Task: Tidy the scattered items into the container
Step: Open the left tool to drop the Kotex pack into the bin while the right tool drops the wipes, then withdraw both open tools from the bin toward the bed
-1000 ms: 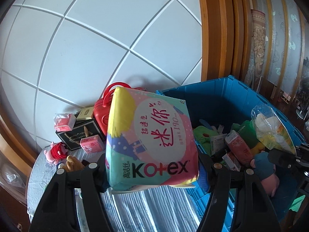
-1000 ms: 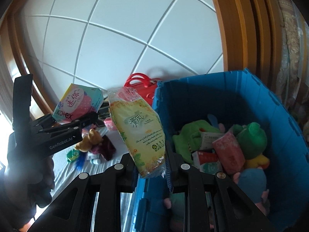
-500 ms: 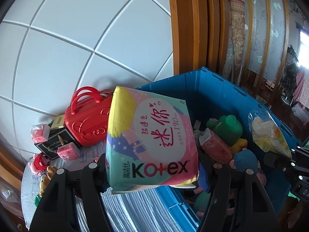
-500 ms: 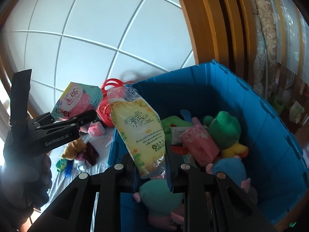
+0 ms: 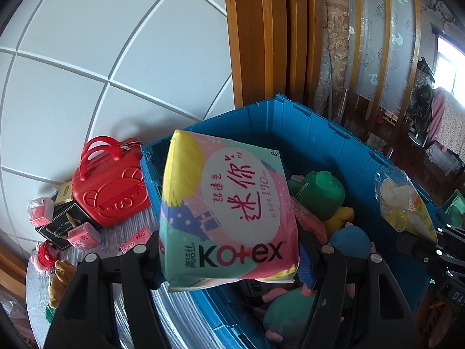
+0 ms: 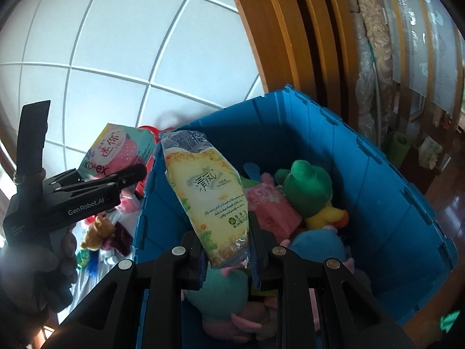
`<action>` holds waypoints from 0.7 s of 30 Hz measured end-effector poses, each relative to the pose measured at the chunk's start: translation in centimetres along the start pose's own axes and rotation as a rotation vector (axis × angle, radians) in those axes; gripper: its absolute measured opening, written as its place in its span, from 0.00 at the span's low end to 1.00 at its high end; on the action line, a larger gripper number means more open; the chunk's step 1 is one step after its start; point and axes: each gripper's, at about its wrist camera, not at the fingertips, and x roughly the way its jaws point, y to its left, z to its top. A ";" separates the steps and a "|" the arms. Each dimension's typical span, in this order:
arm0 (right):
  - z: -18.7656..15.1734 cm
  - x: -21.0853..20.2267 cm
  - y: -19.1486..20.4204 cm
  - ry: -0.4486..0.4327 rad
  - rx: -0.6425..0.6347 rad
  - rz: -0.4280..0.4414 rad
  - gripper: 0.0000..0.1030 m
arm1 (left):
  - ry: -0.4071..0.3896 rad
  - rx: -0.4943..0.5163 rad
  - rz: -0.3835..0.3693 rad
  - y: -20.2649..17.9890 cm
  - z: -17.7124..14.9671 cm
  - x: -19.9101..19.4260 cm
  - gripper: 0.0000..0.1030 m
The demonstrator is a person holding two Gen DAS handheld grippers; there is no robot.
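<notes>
My left gripper (image 5: pixel 232 250) is shut on a pink and green Kotex pad pack (image 5: pixel 229 212) and holds it over the left rim of the blue bin (image 5: pixel 325 133). My right gripper (image 6: pixel 228 250) is shut on a yellow tissue pack (image 6: pixel 212 197), held upright over the inside of the blue bin (image 6: pixel 386 203). The bin holds a green plush toy (image 6: pixel 305 186), a pink pack (image 6: pixel 273 209), a blue plush (image 6: pixel 316 247) and other soft toys. The left gripper with the Kotex pack (image 6: pixel 116 151) shows at the left of the right wrist view.
A red toy suitcase (image 5: pixel 107 189) stands left of the bin against the white tiled wall. A black box (image 5: pixel 64 224), small pink packs (image 5: pixel 84 238) and small plush toys (image 5: pixel 58 264) lie on the table. Wooden door frame and curtains stand behind the bin.
Both grippers have moved right with their packs. The tissue pack went from the bin's left rim to over its inside; the Kotex pack went from over the table to the bin's left rim.
</notes>
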 end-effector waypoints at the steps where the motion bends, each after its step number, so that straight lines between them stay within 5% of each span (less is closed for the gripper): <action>1: 0.0 -0.2 -0.2 -0.003 0.001 -0.007 0.25 | 0.008 0.004 -0.012 -0.2 0.0 0.1 0.65; 2: -0.1 -0.3 -0.2 -0.008 0.001 -0.019 0.30 | 0.023 0.016 -0.027 -0.7 0.0 0.3 0.65; 4: -0.1 -0.6 -0.5 -0.021 0.015 -0.039 0.57 | 0.053 0.049 -0.030 -1.7 -0.1 0.8 0.69; 5: -0.1 -0.9 -0.7 -0.030 0.022 -0.040 0.79 | 0.060 0.061 -0.019 -2.1 -0.2 0.9 0.71; 6: -0.1 -1.1 -0.8 -0.039 0.024 -0.040 0.85 | 0.056 0.065 -0.007 -2.3 -0.4 0.8 0.80; 9: -0.2 -1.5 -0.8 -0.043 0.022 -0.043 0.85 | 0.033 0.060 0.010 -2.4 -0.7 0.2 0.98; 21: -0.4 -2.1 -0.1 -0.050 0.013 -0.026 0.85 | 0.021 0.029 0.018 -0.6 -1.5 -1.3 0.98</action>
